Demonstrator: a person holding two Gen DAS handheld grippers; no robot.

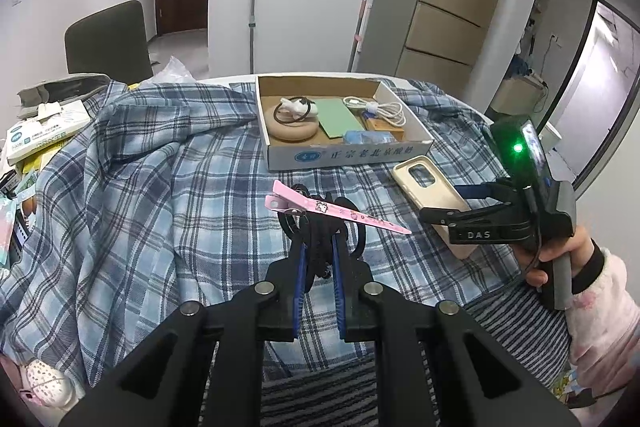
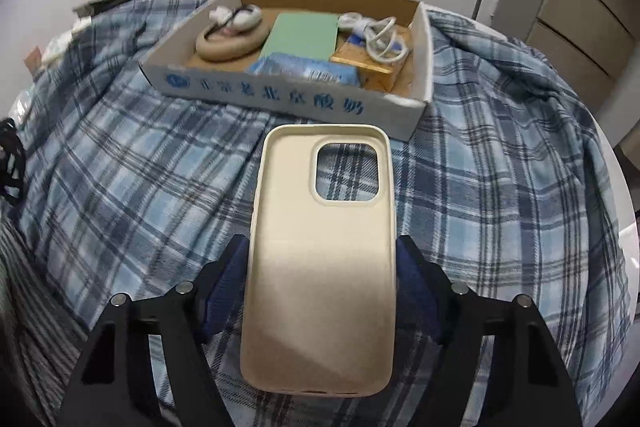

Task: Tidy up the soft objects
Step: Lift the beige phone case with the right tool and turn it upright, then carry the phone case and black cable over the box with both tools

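The left gripper (image 1: 318, 259) is clenched on one bundle of black hair ties (image 1: 316, 227) carrying one pink clip (image 1: 336, 211). The right gripper (image 2: 322, 267) grasps one beige phone case (image 2: 320, 267) by its sides, above the plaid cloth (image 2: 120, 187). One cardboard box (image 2: 280, 99) sits just ahead, open cloth on either side.

The worktop (image 1: 240, 79) is round and white, and only its far rim shows. A blue checked cloth (image 1: 160, 187) lies over most of it, all wrinkled. A flat cardboard box (image 1: 348, 153) with blue writing sits on the cloth at the far side. Paper packs (image 1: 36, 139) lie in a heap at the left edge.
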